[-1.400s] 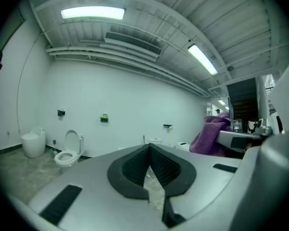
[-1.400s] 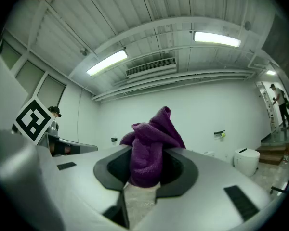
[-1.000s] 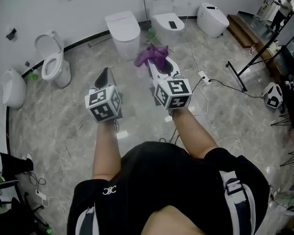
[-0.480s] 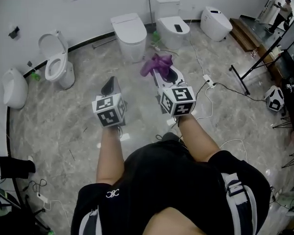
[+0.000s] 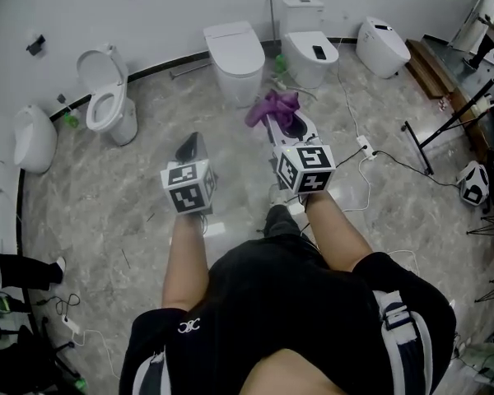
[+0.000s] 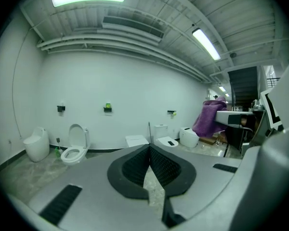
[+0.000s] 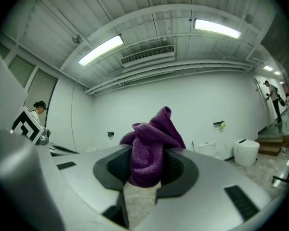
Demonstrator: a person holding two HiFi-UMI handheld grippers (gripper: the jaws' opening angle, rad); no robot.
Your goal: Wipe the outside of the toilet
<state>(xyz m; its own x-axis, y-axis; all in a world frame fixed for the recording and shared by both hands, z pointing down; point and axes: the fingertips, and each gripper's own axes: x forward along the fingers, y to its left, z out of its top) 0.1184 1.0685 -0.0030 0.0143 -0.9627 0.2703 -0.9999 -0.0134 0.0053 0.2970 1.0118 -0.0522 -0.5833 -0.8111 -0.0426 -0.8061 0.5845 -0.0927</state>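
A: Hand-held grippers?

B: The right hand-held gripper (image 7: 147, 165) is clenched on a purple cloth (image 7: 150, 146). The left hand-held gripper (image 6: 149, 149) is closed on nothing.

A: Toilet? Room?

B: The closed-lid toilet (image 5: 235, 52) is set against the wall (image 5: 148, 15), well apart from both. Bare marble floor (image 5: 107, 212) is seen between; cables (image 5: 370, 151) are strewn along the right edge.

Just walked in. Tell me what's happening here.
A person stands on a marble floor holding a claw in each hand, facing a row of toilets along the wall. The right claw is clamped on a purple cloth; the left claw is shut and empty. Neither claw touches a toilet, so no wiping has begun yet.
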